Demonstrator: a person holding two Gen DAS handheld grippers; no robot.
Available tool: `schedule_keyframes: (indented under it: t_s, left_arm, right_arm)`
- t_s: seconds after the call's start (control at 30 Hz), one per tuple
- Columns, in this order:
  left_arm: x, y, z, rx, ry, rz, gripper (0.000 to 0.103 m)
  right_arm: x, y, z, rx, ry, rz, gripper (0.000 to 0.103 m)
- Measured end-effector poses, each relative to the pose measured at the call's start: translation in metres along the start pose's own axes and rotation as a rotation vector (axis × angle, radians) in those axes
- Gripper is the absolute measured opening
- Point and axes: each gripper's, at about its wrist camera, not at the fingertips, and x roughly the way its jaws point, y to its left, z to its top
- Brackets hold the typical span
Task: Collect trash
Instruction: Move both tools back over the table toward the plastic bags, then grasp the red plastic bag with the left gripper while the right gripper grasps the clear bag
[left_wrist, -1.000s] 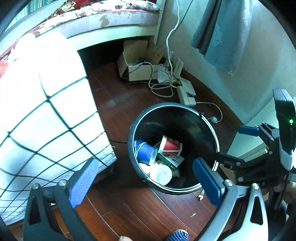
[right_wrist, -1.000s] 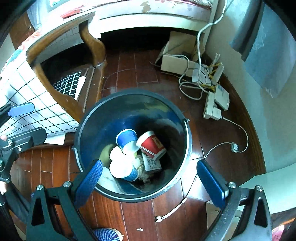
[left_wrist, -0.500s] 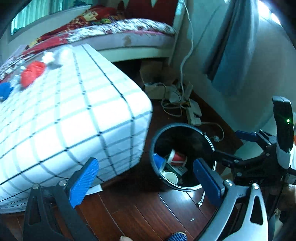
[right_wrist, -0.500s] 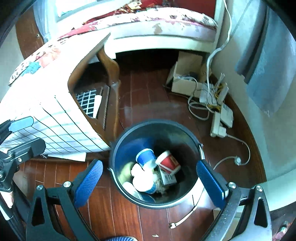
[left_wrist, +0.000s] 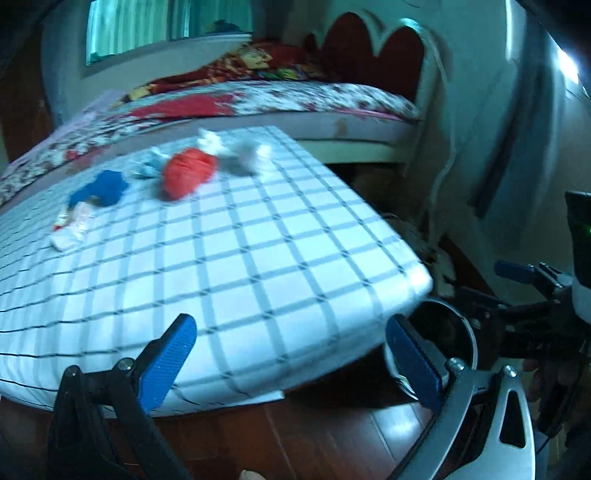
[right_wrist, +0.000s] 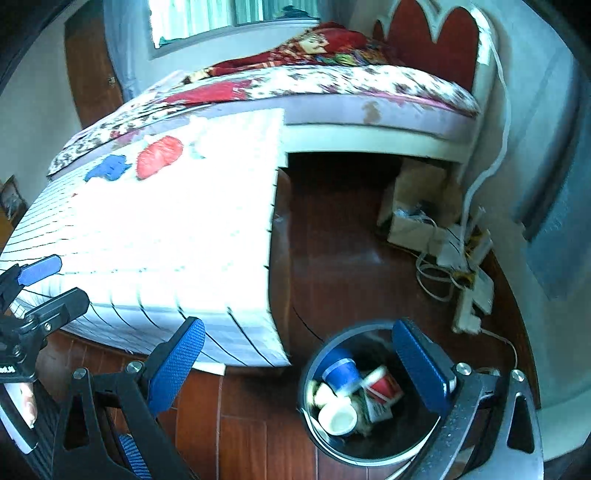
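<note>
A checked white tablecloth covers a table that carries scattered trash: a red crumpled piece, a blue crumpled piece, a white wrapper and white and grey scraps. The same red piece and blue piece show in the right wrist view. A dark round bin on the floor holds a blue cup, a red cup and a white cup. My left gripper is open and empty at the table's near edge. My right gripper hangs open and empty above the bin.
A bed with a floral cover and red headboard stands behind the table. A cardboard box, a power strip and tangled cables lie on the wooden floor by the wall. A curtain hangs at right.
Both grippers have risen and tilted up from the bin. The tabletop and its trash have come into view; the bin has slid to the lower right of both views.
</note>
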Motion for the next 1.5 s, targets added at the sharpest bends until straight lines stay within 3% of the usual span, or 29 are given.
schedule_keyframes:
  t_s: [0.57, 0.67, 0.8, 0.93, 1.07, 1.3, 1.43, 1.5]
  left_arm:
    - [0.034, 0.090, 0.051, -0.100, -0.020, 0.140, 0.102]
    - [0.051, 0.097, 0.065, -0.090, -0.014, 0.147, 0.099]
    - [0.078, 0.104, 0.082, -0.081, 0.000, 0.132, 0.084]
    - [0.100, 0.108, 0.098, -0.082, 0.003, 0.118, 0.079]
    - [0.124, 0.116, 0.116, -0.116, 0.026, 0.084, 0.072]
    - [0.144, 0.115, 0.129, -0.138, 0.050, 0.053, 0.069]
    - [0.154, 0.120, 0.134, -0.155, 0.074, 0.049, 0.063]
    - [0.161, 0.119, 0.137, -0.145, 0.092, 0.050, 0.058]
  right_arm:
    - [0.057, 0.091, 0.096, -0.157, -0.031, 0.068, 0.102]
    - [0.078, 0.096, 0.117, -0.166, -0.037, 0.051, 0.102]
    - [0.113, 0.100, 0.142, -0.186, 0.028, 0.079, 0.102]
    - [0.139, 0.094, 0.162, -0.162, 0.023, 0.105, 0.101]
    - [0.164, 0.090, 0.180, -0.122, 0.026, 0.145, 0.083]
    - [0.186, 0.101, 0.208, -0.114, 0.009, 0.206, 0.081]
    - [0.202, 0.102, 0.218, -0.087, 0.038, 0.241, 0.070]
    - [0.210, 0.104, 0.220, -0.087, 0.059, 0.247, 0.059]
